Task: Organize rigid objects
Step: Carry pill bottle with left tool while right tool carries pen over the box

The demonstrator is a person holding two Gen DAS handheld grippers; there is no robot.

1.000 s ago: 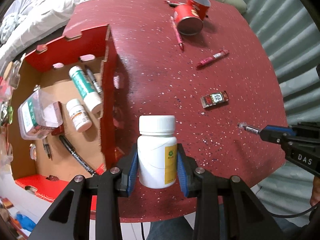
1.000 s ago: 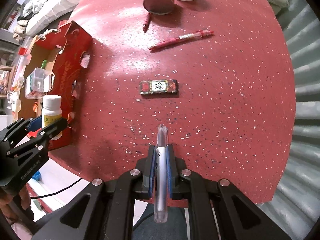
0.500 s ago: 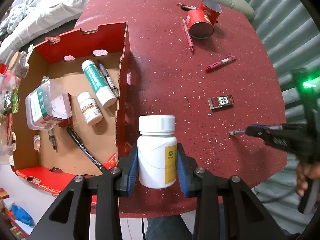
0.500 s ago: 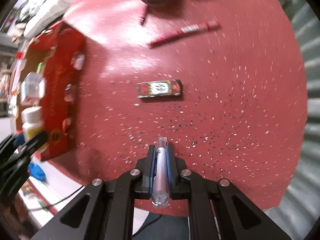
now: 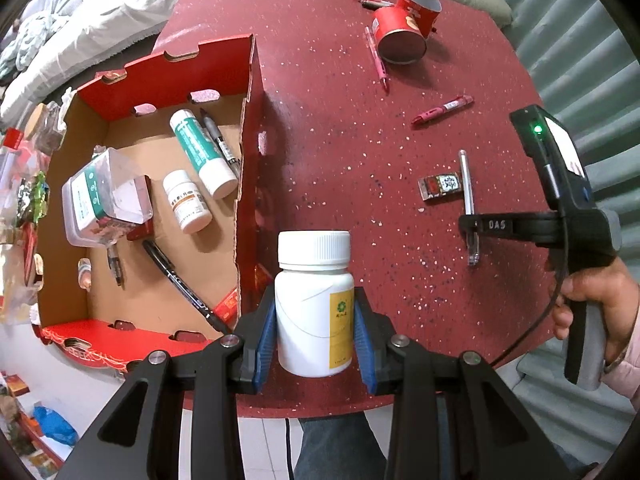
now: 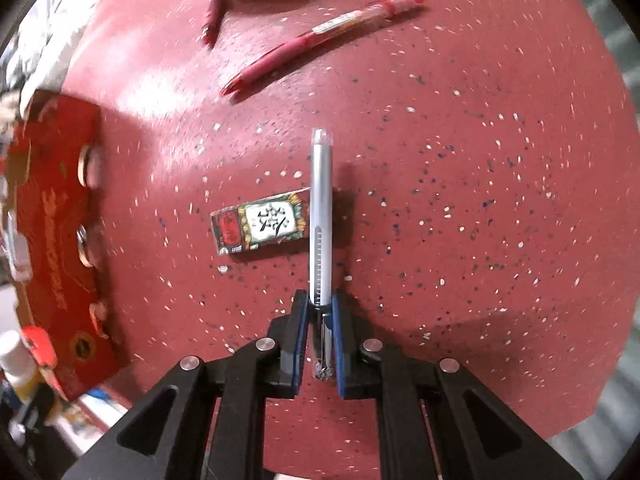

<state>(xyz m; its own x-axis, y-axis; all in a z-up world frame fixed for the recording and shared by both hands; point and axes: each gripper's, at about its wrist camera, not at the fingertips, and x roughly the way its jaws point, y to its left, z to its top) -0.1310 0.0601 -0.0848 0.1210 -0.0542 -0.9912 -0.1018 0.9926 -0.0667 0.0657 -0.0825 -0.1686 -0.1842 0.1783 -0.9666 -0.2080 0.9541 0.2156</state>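
My left gripper (image 5: 315,332) is shut on a white bottle (image 5: 314,312) with a yellow label, held upright above the table's near edge, just right of the cardboard box (image 5: 248,120). My right gripper (image 6: 320,312) is shut on a silver pen (image 6: 321,216), which points away from me low over the red table (image 6: 480,200). The pen's shaft crosses the right end of a small printed packet (image 6: 260,224). In the left wrist view the right gripper (image 5: 472,226) and silver pen (image 5: 466,184) show beside the small printed packet (image 5: 440,187), with a hand on the handle.
The box holds two white bottles, a clear plastic tub (image 5: 106,196) and black pens. Two red pens (image 5: 442,110) and two red paper cups (image 5: 400,36) lie at the table's far side. A red pen (image 6: 320,36) lies beyond the packet. Bedding is beyond the table.
My right gripper has come down close to the table beside the packet, and the silver pen now reaches further forward from its jaws. The left gripper still holds the bottle; more of the box shows.
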